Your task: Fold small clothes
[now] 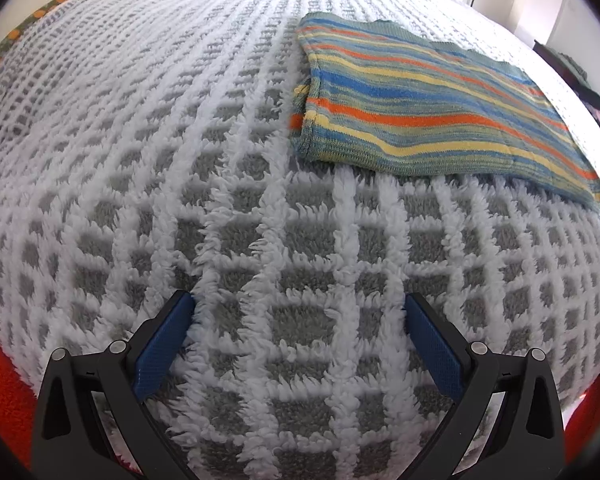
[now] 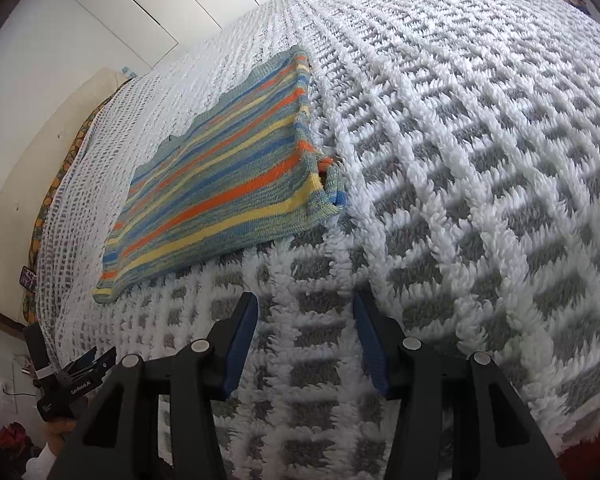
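A small striped knit garment (image 1: pixel 432 108), in blue, orange, yellow and grey-green, lies flat and folded on a white-and-grey checked fluffy blanket (image 1: pixel 228 208). It also shows in the right wrist view (image 2: pixel 224 188), up and left of the fingers. My left gripper (image 1: pixel 300 308) is open and empty, low over the blanket, short of the garment's near left corner. My right gripper (image 2: pixel 305 308) is open and empty, just short of the garment's near edge. The other gripper (image 2: pixel 76 376) shows at the lower left of the right wrist view.
The blanket covers a bed. An orange-patterned sheet edge (image 1: pixel 40 12) shows at the far left. White cupboard doors (image 2: pixel 120 12) stand behind the bed. Red fabric (image 1: pixel 4 392) lies at the lower left. Dark items (image 1: pixel 580 76) sit beside the bed at right.
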{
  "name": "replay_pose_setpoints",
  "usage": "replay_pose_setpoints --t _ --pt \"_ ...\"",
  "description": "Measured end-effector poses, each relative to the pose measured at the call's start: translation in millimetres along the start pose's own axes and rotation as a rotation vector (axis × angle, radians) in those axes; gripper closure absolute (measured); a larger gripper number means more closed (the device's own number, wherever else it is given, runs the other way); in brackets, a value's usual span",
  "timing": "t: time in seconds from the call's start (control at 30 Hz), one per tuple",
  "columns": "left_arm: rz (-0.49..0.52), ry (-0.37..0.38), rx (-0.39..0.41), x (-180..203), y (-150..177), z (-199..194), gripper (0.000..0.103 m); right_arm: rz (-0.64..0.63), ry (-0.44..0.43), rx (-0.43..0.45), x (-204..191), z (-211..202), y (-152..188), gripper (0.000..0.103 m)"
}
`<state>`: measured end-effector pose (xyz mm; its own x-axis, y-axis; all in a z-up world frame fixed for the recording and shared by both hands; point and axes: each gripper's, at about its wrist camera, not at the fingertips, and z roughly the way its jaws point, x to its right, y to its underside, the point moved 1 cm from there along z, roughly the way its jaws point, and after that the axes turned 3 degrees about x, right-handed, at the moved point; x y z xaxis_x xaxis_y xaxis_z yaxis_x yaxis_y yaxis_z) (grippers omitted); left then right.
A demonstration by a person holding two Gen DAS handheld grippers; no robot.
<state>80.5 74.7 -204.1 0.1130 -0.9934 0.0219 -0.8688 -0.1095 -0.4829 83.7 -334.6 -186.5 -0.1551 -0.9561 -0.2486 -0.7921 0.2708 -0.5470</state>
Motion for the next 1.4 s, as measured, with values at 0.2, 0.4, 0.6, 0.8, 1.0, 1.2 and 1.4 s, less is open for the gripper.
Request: replay_pose_setpoints --t 0.2,0.4,0.6,0.8,1.0,1.2,1.4 --pt "0.001 -0.001 0.000 -0.2 0.1 0.9 0.001 0.009 -0.012 0.001 3.2 -0.9 -0.8 0.051" --pt "0.001 0.002 0.000 -0.1 0.3 0.5 0.001 0.005 -0.007 0.000 0.9 -0.6 -0.1 0.050" --pt "0.001 0.002 -0.002 -0.8 0.1 0.6 0.001 -0.013 0.004 0.000 -3.6 1.1 1.2 0.049" --pt "0.001 0.001 -0.001 -0.4 0.3 0.5 0.001 -0.015 0.005 0.001 -3.4 0.8 1.4 0.049" --pt "0.001 0.001 -0.001 -0.4 0.4 0.6 0.001 -0.022 0.002 -0.001 -4.8 3.2 1.4 0.046" --pt "0.002 0.000 -0.001 -0.4 0.6 0.8 0.001 -0.023 -0.005 -0.002 -4.4 4.3 1.5 0.045" --pt "0.000 0.007 -0.006 -1.2 0.4 0.9 0.001 -0.002 -0.012 -0.014 -3.4 2.3 -2.5 0.045"
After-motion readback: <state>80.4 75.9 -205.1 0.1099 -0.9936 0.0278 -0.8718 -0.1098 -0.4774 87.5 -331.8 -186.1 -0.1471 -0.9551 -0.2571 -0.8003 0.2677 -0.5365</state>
